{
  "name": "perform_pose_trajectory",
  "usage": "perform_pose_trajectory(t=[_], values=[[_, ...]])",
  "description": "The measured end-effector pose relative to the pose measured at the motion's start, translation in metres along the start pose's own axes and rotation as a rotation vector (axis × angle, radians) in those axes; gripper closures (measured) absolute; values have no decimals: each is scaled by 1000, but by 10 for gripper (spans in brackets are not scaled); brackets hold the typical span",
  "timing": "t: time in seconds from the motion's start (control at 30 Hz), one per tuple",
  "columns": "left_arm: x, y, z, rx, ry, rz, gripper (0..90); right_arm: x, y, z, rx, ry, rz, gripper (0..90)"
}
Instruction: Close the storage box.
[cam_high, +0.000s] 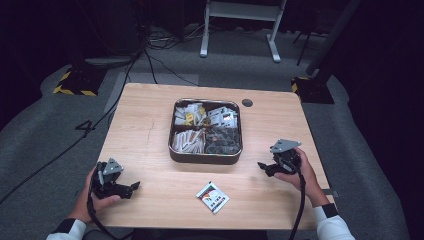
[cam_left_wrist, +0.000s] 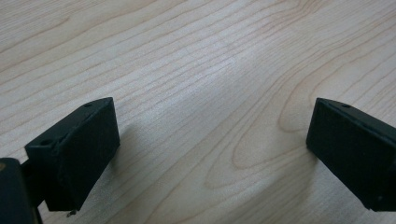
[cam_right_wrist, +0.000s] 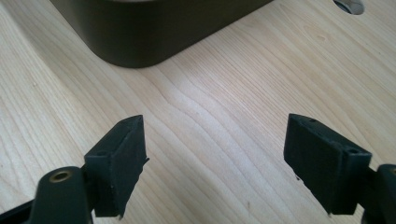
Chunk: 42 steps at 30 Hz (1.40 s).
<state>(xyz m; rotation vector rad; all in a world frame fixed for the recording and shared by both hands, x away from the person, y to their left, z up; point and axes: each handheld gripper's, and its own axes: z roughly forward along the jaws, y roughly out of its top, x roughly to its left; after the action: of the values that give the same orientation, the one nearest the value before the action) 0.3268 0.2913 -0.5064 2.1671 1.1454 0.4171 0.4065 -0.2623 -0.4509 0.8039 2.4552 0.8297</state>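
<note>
Jaws spread on both the left gripper (cam_high: 131, 188) and right gripper (cam_high: 263, 167), flanking a packet (cam_high: 212, 197) before the tin (cam_high: 205, 156) on the counter (cam_high: 145, 130)

black grippers (cam_high: 131, 189), grey three-cornered top plates, trailing black cables, white sleeves (cam_high: 69, 230)

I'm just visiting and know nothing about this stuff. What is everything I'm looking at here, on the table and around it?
Table: one, light wood, centre.
Tin tray: one, dark, four compartments of small packets, mid-table.
Loose packet: one, white with red and black print, near edge in front of tray.
Grommet: one, dark, round, far right of tray.
White stand: one, on floor behind table.
Left claw: one, black, open, over bare wood.
Right claw: one, black, open, beside tray.
</note>
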Motion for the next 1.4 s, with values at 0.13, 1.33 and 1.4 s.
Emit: perform_pose_trajectory(t=[0.13,1.33,1.4], values=[[0,0,0,0,1,-1,29,0,-9,-2,-12,0,16,216],[0,0,0,0,4,-5,29,-4,-91,-15,-44,4,199,191],[0,0,0,0,4,-5,29,-4,-94,-16,-51,5,213,190]])
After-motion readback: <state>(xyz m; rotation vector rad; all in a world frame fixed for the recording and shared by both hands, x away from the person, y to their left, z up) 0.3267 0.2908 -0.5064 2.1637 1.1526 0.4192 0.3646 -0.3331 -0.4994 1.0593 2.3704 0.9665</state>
